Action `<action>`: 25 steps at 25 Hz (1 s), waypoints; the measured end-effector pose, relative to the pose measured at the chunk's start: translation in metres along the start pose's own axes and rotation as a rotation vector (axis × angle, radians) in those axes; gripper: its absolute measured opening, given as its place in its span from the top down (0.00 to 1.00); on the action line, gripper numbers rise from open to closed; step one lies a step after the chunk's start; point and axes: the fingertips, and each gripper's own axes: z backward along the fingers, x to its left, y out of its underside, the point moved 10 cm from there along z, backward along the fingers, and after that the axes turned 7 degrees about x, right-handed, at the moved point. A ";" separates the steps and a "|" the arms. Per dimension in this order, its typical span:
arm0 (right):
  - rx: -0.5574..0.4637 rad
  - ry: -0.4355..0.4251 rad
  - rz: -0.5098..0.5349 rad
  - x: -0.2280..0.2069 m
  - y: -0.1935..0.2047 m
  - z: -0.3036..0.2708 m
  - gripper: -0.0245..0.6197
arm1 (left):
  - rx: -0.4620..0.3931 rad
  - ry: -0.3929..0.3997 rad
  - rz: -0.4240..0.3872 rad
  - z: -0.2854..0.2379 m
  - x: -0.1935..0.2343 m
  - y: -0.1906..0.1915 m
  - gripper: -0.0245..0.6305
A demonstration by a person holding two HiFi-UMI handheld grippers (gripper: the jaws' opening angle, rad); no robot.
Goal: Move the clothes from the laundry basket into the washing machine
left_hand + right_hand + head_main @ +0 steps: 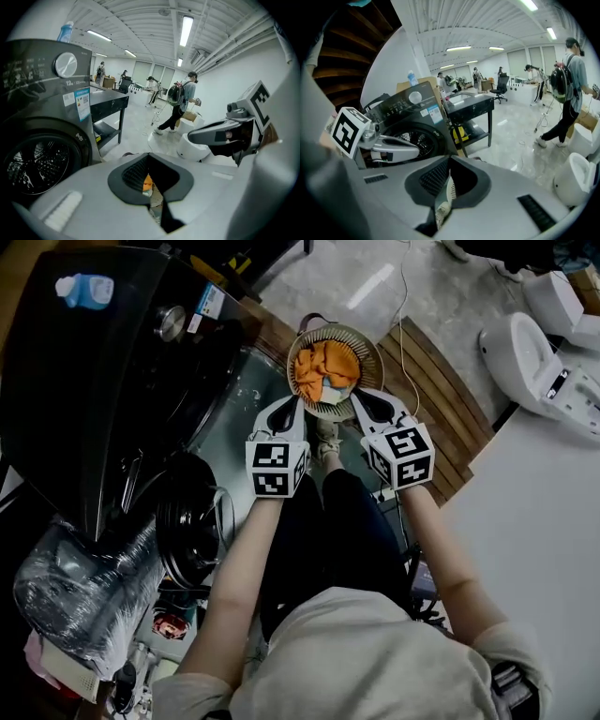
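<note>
A round woven laundry basket (364, 345) stands on the floor with an orange cloth (323, 367) inside. My left gripper (292, 407) and right gripper (364, 403) hang side by side over its near rim, both shut with nothing between the jaws. In the left gripper view, a bit of orange cloth (147, 181) shows below the closed left gripper (150, 158). The right gripper view has the basket rim (448, 190) under the closed right gripper (450, 161). The black washing machine (103, 381) stands to the left, its round door (192, 521) swung open and its drum (35, 164) in sight.
A blue detergent bottle (84, 289) lies on the washer's top. A plastic-wrapped bundle (80, 587) sits at lower left. A white toilet (534, 357) and a white surface (544, 521) are on the right. People (180, 101) walk in the background by a black table (110, 101).
</note>
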 end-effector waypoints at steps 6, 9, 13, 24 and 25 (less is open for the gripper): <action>0.044 0.025 -0.062 -0.029 0.041 -0.079 0.98 | 0.031 0.013 -0.006 -0.062 0.035 0.032 0.95; 0.062 0.023 -0.117 -0.044 0.063 -0.124 0.98 | 0.035 0.014 0.011 -0.096 0.055 0.053 0.95; 0.104 0.033 -0.149 -0.059 0.099 -0.177 0.98 | 0.051 0.017 0.049 -0.134 0.068 0.087 0.95; 0.281 0.081 -0.201 -0.105 0.188 -0.311 0.74 | 0.077 0.000 0.024 -0.196 0.085 0.151 0.95; 0.296 0.089 -0.201 -0.109 0.194 -0.320 0.74 | 0.076 0.004 0.015 -0.199 0.085 0.153 0.95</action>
